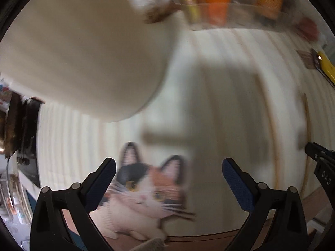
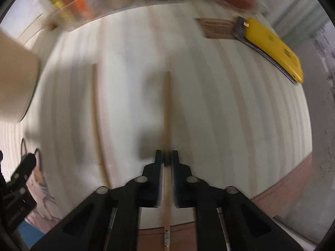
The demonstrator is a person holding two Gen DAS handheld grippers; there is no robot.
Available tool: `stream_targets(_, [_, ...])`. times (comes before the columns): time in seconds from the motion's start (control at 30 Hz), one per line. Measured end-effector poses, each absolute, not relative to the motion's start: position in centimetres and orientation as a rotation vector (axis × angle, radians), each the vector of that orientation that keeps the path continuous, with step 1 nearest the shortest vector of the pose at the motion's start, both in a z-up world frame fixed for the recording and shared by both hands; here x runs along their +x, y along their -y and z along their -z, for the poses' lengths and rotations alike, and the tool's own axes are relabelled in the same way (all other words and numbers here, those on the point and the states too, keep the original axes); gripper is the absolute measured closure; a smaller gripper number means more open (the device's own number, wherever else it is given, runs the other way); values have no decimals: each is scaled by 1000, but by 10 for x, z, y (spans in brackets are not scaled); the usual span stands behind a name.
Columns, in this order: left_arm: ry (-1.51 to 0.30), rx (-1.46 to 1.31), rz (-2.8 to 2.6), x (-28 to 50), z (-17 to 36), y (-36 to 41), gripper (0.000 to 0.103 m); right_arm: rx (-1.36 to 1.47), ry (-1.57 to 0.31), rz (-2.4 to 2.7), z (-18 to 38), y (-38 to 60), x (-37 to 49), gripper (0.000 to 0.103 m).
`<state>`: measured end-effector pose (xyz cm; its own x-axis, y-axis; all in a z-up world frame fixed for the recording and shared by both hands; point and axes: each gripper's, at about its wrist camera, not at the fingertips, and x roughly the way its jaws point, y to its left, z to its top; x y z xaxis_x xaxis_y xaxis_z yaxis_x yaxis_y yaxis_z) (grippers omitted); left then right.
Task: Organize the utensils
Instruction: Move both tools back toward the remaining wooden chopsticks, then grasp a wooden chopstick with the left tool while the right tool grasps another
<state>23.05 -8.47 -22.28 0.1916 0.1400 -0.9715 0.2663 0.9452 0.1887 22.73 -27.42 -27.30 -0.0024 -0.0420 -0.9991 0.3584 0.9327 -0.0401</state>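
- Beneath my right tool, a slim, pale wooden chopstick [image 2: 166,113] lies flat on the cream-and-white striped placemat [image 2: 230,108], running straight away from the camera; its near end reaches past the mat's edge onto the brown tabletop, where a short metal-looking tip shows.
- My right gripper [image 2: 166,161] has its black jaws closed in against that stick's near part, one on either side.
- A second thin wooden chopstick [image 2: 96,113] lies on the same mat, well to the left of the first and roughly parallel to it, untouched; motion blur softens its outline.
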Motion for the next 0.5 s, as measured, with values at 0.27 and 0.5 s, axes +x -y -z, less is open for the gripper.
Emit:
stream_targets(0.27, [-1518,218,303,225,245,150,19,357,-1526,409,276,347,192,96])
stream_targets(0.5, [-1431,282,356,215,240,186,66,418,-1519,463,286,389,173,96])
